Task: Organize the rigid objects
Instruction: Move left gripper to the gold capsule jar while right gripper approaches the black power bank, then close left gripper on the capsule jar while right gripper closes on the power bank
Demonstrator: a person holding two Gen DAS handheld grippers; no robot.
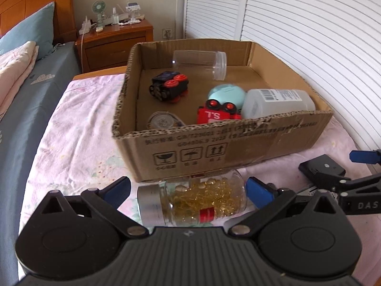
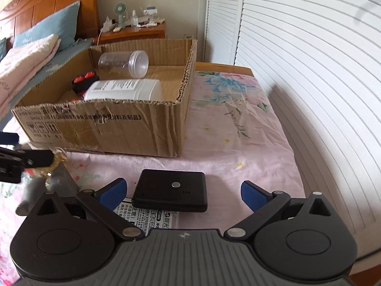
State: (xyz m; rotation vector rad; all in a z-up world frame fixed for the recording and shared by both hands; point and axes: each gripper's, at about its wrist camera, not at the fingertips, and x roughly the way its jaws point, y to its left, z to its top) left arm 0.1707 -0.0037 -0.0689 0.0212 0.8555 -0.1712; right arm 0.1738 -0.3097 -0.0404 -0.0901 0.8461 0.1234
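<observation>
Capsule jar [image 1: 195,200] lying between spread left tool [image 1: 188,190] fingers, untouched

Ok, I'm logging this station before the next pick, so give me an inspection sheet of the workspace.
Surface: pink floral bedsheet, rumpled.
Job's things: cardboard box holds clear jar, white bottle, black toy train, red toy train, teal case; capsule jar and black case lie outside.
Clutter: printed packet under black case.
Grippers: left gripper open around capsule jar; right gripper open around black case.
Cables: white cord at nightstand.
Surroundings: louvred doors, pillow.
</observation>
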